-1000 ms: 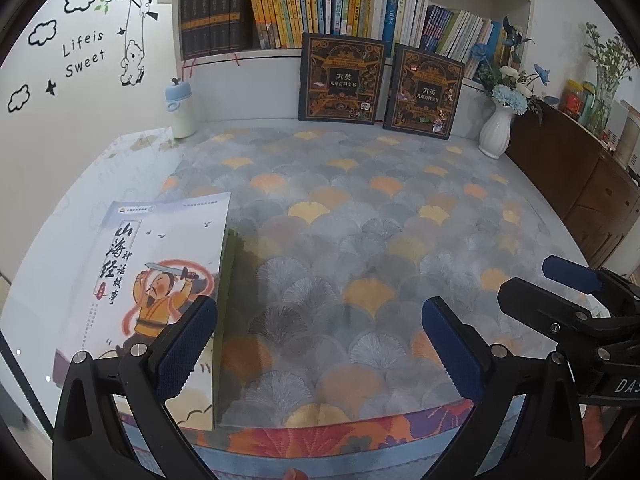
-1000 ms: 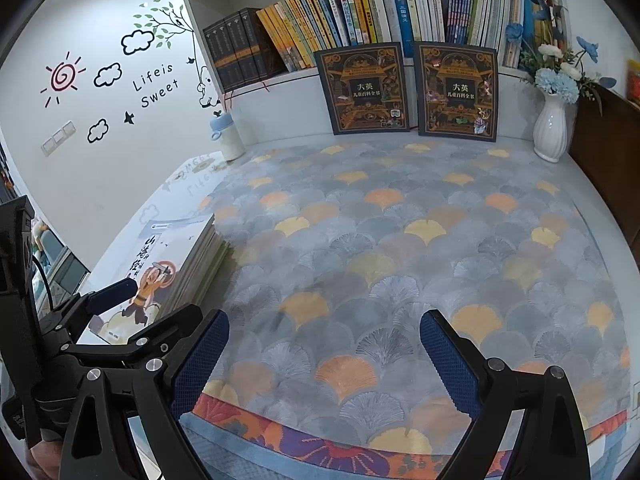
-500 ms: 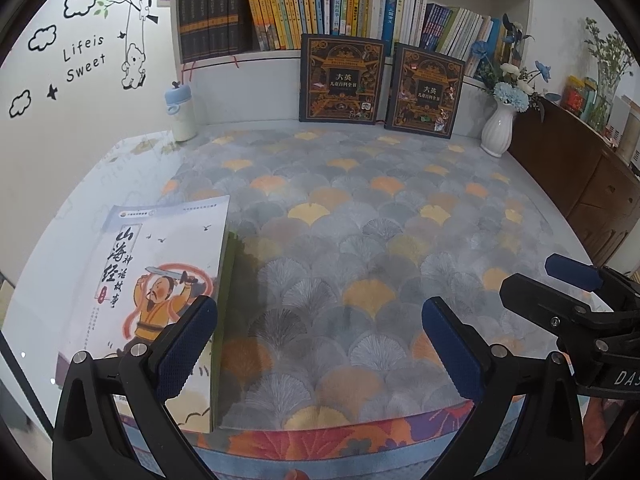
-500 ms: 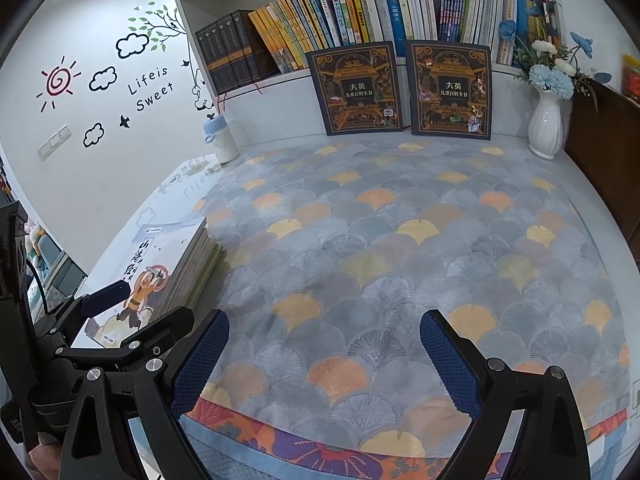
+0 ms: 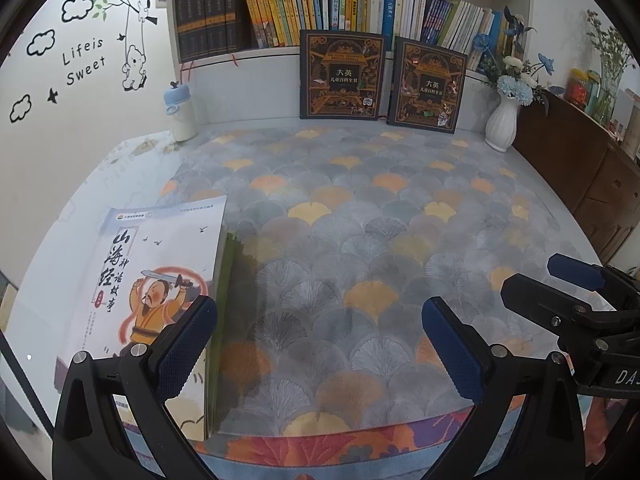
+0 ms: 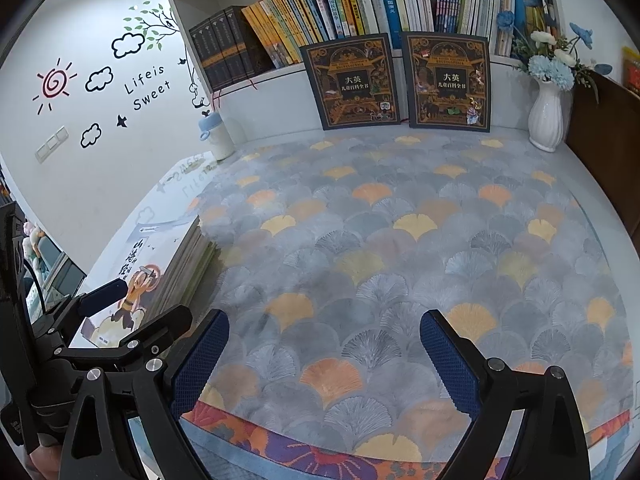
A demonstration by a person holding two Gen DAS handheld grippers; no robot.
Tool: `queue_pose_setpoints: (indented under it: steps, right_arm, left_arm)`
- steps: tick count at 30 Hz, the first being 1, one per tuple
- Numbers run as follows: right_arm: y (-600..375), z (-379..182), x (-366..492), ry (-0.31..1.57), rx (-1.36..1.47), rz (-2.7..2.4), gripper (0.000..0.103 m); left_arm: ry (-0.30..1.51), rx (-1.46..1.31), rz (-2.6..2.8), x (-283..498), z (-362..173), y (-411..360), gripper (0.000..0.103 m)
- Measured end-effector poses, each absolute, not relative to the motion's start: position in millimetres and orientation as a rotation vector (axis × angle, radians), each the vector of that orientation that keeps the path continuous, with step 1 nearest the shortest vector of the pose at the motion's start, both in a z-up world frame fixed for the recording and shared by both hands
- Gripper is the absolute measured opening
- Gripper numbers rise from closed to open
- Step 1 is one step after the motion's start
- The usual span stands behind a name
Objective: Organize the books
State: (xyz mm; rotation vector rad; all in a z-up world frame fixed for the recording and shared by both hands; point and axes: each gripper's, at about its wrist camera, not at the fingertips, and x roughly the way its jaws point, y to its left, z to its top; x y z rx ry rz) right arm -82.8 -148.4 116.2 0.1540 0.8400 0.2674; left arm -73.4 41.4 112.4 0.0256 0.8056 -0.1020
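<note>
The left gripper hangs over the near edge of the desk with its blue-padded fingers spread wide and nothing between them. The right gripper does the same, fingers wide apart and bare, above the fan-patterned cloth. In the left wrist view the right gripper shows at about 3 o'clock; in the right wrist view the left one shows at 8 o'clock.

The stack of books lies flat at 9 o'clock of the left gripper, at the desk's left edge, its white cartoon cover facing up and partly behind the left finger. The right wrist view shows its layered page edges.

Farther out, at 12 o'clock, two dark encyclopedias lean upright against the bookshelf. A small bottle stands at 11 o'clock, and a white vase of flowers at 1 o'clock.
</note>
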Motion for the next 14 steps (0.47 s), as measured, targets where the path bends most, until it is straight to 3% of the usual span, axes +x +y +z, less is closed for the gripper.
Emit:
queue_pose_setpoints:
  steps: [14]
  right_arm:
    - [-156.9, 105.9, -69.9, 0.857, 0.173, 0.272, 0.095]
  left_arm:
    - [0.779, 0.07, -0.048, -62.4, 104.8, 32.1, 0.102]
